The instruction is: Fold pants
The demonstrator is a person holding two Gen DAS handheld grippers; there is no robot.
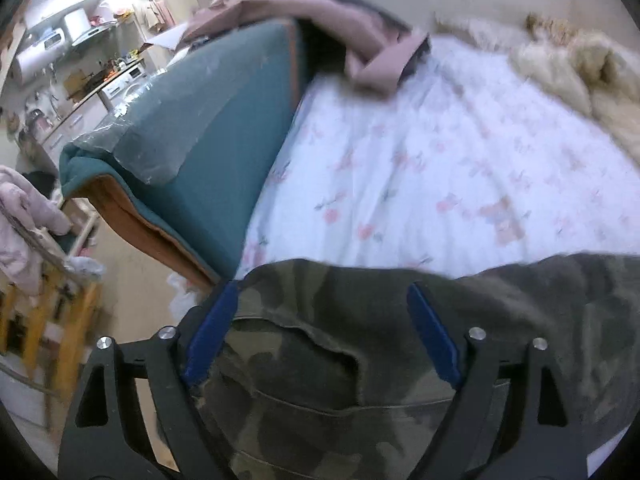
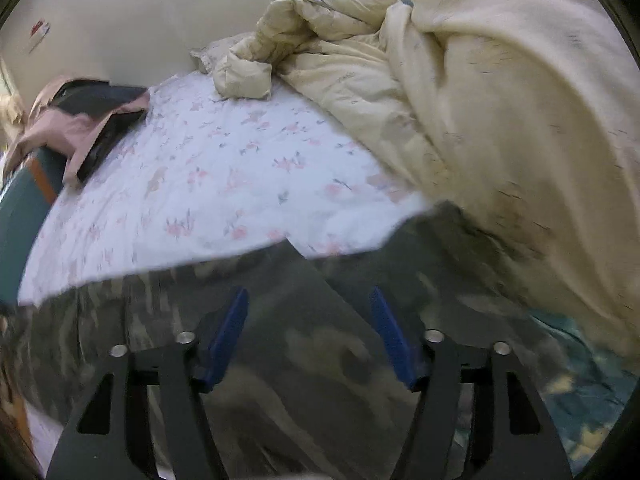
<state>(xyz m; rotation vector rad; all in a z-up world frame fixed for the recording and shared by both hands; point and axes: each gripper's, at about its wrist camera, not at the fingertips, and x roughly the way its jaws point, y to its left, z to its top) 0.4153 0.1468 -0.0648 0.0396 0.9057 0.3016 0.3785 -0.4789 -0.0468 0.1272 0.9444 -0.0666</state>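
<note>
Bed [image 1: 420, 168] w/ white sheet, pink floral print, carries everything. Camo pants [image 1: 320, 360] lie on near edge, spread across sheet; right-wrist view shows them blurred. Cream duvet [image 2: 500, 100] bunched in a heap on bed's far right side, one end lapping onto pants. Small floral pillow [image 2: 208, 54] at far edge by wall, touching duvet. Pink & dark clothes [image 1: 360, 40] piled at left far corner, partly on sheet, partly over teal headboard-like panel [image 1: 224, 120] running along bed's left side.
</note>
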